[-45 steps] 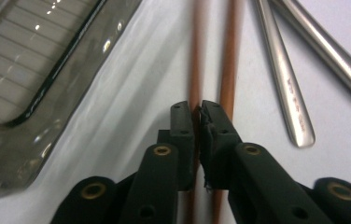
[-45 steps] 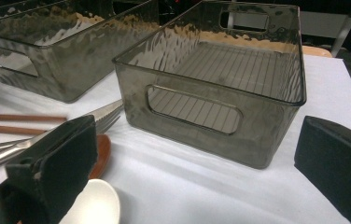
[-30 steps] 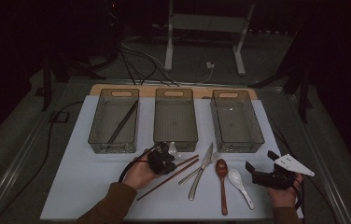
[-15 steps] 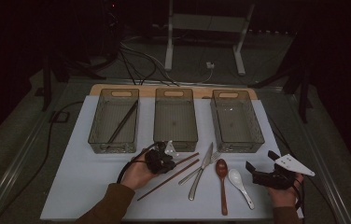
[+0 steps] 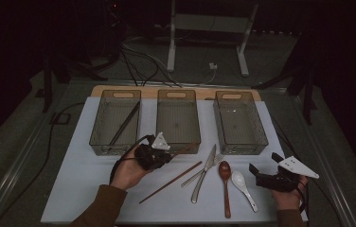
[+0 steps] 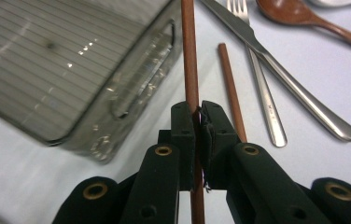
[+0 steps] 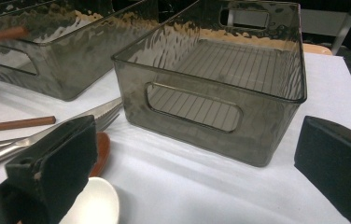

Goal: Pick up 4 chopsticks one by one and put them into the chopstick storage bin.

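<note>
A white mat (image 5: 95,189) covered most of the table, with a wooden board's edge (image 5: 147,89) showing along its far side. On the mat stood three smoky clear bins in a row: the left bin (image 5: 101,135) held a pair of dark chopsticks (image 5: 124,124) lying slantwise, the middle bin (image 5: 178,118) and the right bin (image 5: 240,120) looked bare inside. No brand, label or writing could be read on the bins; the fork handle bore a small stamp in the left gripper view, too blurred to make out.

Near the front edge lay the cutlery, side by side: a knife (image 5: 205,171), a fork (image 5: 203,172) crossing under it, a brown spoon (image 5: 225,182) and a white spoon (image 5: 243,185). One brown chopstick (image 5: 171,181) lay slantwise on the mat, left of the knife.

The left gripper (image 5: 164,156), held in a hand (image 5: 129,171), was above the mat just in front of the middle bin. Its jaws were pressed together on a second chopstick (image 6: 190,60), pinching it partway along its shaft; the stick ran forward past the bin's near corner and was lifted off the mat, apart from its mate (image 6: 232,91) beside it.

The right gripper (image 5: 262,173) rested at the mat's right front, near the white spoon. In the right gripper view its jaws stood spread wide with nothing between them, facing the right bin (image 7: 211,107).
</note>
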`<state>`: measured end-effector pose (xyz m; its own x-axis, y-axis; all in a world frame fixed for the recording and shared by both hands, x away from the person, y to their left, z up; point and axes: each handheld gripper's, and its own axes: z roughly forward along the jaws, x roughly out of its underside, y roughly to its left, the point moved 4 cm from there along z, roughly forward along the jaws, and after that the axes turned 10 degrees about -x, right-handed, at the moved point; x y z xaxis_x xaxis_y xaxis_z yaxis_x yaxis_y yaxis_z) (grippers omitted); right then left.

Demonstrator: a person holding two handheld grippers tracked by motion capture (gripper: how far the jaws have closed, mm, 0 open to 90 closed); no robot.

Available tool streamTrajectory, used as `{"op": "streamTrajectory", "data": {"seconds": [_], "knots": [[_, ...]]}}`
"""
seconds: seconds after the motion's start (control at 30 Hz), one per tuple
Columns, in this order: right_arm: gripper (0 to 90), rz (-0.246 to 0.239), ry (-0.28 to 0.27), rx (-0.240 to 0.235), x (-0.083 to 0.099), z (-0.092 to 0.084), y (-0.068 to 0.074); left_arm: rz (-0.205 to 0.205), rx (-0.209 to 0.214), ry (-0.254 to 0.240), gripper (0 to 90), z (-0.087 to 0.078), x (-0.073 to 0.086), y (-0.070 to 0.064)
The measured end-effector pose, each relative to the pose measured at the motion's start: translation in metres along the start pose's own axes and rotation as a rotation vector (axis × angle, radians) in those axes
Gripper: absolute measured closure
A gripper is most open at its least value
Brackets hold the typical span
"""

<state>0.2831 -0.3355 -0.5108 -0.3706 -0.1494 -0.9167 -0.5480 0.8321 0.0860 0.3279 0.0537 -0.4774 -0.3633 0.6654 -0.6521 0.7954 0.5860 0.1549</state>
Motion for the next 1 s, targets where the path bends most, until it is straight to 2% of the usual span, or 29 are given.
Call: {"op": "streamTrajectory", "data": {"seconds": [0.13, 0.27, 0.6, 0.73, 1.0], "knots": [[0.0, 0.001, -0.001, 0.0, 0.0, 0.0, 0.0, -0.009, -0.025, -0.002, 86.4, -0.011, -0.002, 0.01], [0.0, 0.002, 0.0, 0.0, 0.0, 0.0, 0.0, -0.035, -0.054, 0.004, 86.4, -0.018, -0.001, 0.022], [0.0, 0.002, 0.0, 0.002, 0.0, 0.0, 0.0, -0.081, -0.12, 0.033, 86.3, -0.031, 0.003, 0.056], [0.0, 0.002, 0.0, 0.001, 0.0, 0.0, 0.0, -0.106, -0.154, 0.036, 86.3, -0.037, 0.003, 0.071], [0.0, 0.001, -0.002, 0.002, 0.0, 0.0, -0.001, -0.141, -0.193, 0.034, 86.3, -0.047, 0.002, 0.097]]}}
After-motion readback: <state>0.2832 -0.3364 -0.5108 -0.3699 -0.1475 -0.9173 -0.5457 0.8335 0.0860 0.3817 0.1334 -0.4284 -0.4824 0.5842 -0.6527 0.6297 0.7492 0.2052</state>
